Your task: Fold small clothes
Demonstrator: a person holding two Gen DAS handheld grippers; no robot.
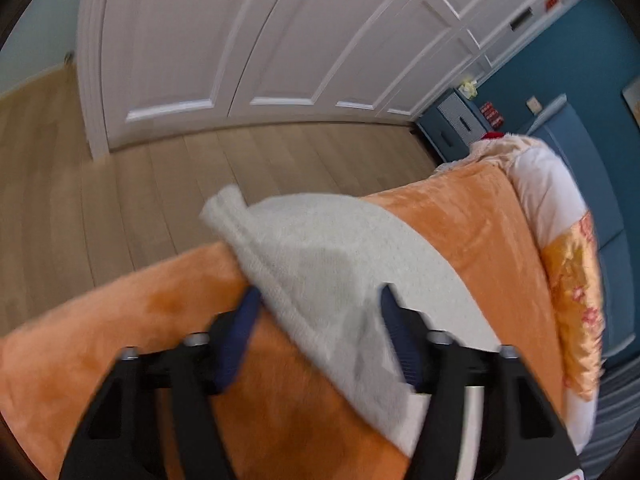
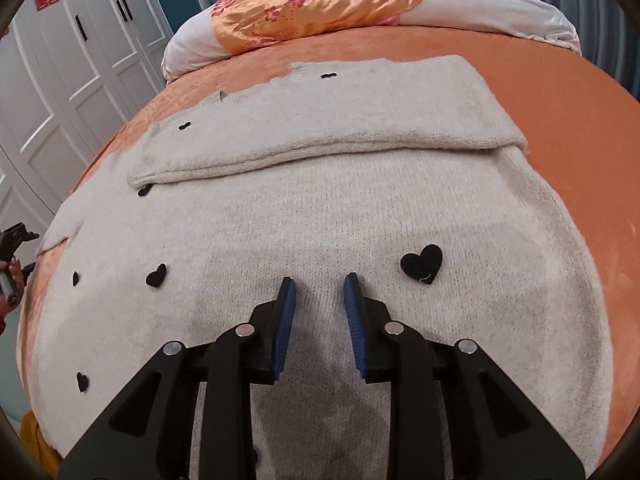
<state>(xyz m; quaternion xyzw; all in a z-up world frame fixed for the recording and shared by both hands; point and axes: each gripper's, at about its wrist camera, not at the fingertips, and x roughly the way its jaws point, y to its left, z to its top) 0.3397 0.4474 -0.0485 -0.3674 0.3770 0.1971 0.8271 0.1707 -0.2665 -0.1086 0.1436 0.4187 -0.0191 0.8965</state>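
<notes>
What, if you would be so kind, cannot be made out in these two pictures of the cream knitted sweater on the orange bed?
- Left wrist view: motion blur hides whether the left gripper touches the cream knitted sweater.
- Right wrist view: the right gripper covers the sweater's near edge.
- Right wrist view: the frame edge cuts off the left gripper.

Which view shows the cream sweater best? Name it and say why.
The right wrist view: the cream sweater lies spread across the orange bedspread, one part folded over, black hearts visible. The left wrist view shows only a blurred edge of it at the bed's side.
</notes>
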